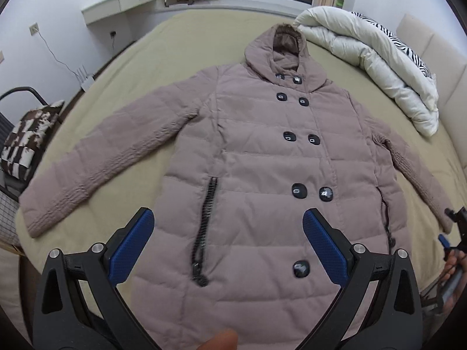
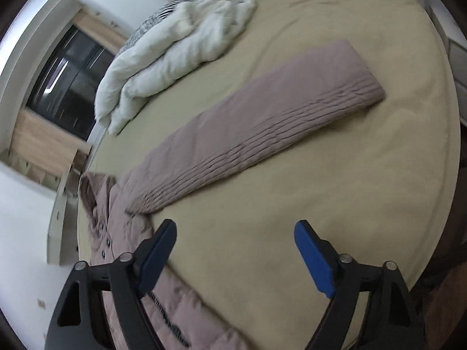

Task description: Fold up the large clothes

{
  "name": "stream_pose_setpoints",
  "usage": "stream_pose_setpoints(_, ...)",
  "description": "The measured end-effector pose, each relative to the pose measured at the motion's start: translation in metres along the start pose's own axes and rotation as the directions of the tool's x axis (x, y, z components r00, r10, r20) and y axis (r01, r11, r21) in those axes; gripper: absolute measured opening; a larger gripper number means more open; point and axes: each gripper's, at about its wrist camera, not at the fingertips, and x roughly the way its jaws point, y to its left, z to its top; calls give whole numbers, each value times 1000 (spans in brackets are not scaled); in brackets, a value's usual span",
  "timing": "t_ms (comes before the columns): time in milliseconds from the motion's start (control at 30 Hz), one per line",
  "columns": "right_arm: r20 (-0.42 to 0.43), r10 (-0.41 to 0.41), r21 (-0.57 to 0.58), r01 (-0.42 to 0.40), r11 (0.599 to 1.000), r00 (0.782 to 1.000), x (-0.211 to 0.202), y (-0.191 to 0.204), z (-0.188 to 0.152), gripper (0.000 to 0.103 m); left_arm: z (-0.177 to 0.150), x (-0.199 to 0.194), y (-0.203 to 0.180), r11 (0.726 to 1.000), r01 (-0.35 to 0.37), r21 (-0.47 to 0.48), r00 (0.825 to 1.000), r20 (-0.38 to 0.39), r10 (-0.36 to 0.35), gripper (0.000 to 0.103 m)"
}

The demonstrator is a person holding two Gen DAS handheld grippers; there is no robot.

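Note:
A mauve quilted hooded coat (image 1: 256, 157) lies flat, face up, on the bed, both sleeves spread out, dark buttons down the front. My left gripper (image 1: 227, 224) is open and empty, above the coat's lower front near the pocket zipper (image 1: 205, 227). My right gripper (image 2: 235, 233) is open and empty, above the bed sheet beside the coat's right side; the coat's right sleeve (image 2: 262, 122) stretches away ahead of it. The right gripper also shows at the right edge of the left wrist view (image 1: 455, 233).
The bed (image 1: 186, 40) has an olive sheet. A white duvet (image 1: 370, 67) with a zebra-print item lies at the head end, also in the right wrist view (image 2: 175, 55). A chair with a patterned cushion (image 1: 26, 140) stands left of the bed. A shelf and window are beyond.

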Motion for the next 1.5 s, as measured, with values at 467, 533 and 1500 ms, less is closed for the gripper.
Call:
stream_pose_setpoints(467,121,-17,229,-11,973,993,61,-43,97,44,59,70,-61,989,146,25,989,-1,-146,103)
stream_pose_setpoints(533,125,-19,199,-6,980,992,62,-37,108,26,66,75,-61,986,166,24,986,-2,-166,103)
stream_pose_setpoints(1500,-361,70,-816,-351,459,930,211,360,-259,103,90,144,163,898,264,-352,965,95,-246,103)
